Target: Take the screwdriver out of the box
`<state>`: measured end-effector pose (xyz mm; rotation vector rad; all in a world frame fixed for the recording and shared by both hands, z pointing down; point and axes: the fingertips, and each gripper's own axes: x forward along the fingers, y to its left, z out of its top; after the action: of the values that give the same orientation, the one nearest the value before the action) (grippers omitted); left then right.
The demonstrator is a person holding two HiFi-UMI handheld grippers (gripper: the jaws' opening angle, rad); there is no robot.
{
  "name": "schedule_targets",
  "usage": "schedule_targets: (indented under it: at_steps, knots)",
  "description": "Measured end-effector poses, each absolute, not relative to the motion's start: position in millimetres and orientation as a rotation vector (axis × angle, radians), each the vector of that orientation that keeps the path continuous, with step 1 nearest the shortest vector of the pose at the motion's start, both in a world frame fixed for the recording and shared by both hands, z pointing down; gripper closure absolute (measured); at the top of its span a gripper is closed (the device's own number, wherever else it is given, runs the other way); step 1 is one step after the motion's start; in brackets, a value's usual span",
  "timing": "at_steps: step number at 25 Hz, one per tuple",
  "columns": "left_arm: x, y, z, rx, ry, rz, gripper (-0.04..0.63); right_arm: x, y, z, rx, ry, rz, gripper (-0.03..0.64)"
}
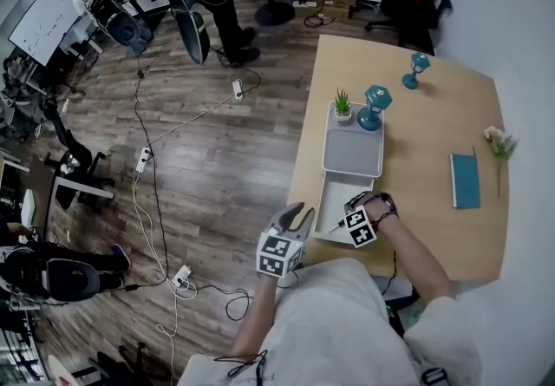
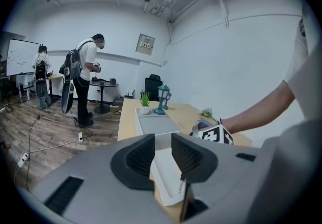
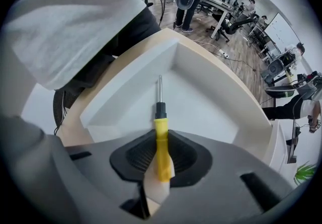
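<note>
Jaws of the right gripper (image 3: 161, 153) clamp the yellow handle of the screwdriver (image 3: 160, 117), whose shaft points ahead of them inside the white box (image 3: 206, 102). Left gripper (image 2: 162, 153) jaws stand apart, empty, short of the box.

On the table (image 1: 416, 124), the box (image 1: 332, 202) sits at the near edge with the screwdriver (image 3: 160, 132) in it. From the box in the head view, the tray (image 1: 352, 153) lies at 12 o'clock, the plant (image 1: 342, 104) and lantern (image 1: 374, 107) at its far end, and the book (image 1: 465, 180) at 3 o'clock.
</note>
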<state>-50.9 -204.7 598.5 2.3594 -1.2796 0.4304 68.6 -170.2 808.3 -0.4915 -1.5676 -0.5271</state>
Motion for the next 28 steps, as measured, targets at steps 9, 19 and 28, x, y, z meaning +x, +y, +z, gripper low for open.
schedule_targets:
  at_steps: [9, 19, 28]
  knots:
    - [-50.0, -207.6, 599.0, 2.350, -1.290, 0.431, 0.499, 67.7, -167.6, 807.1, -0.470, -1.582, -0.546, 0.541]
    - [-47.2, -206.2, 597.1, 2.345, -1.299, 0.444, 0.499, 70.7, -169.8, 804.6, -0.459, -1.580, -0.549, 0.540]
    - [-49.1, -199.7, 603.9, 2.321, -1.308, 0.456, 0.500, 62.6, -174.0, 803.6, -0.386, -1.634, -0.510, 0.540]
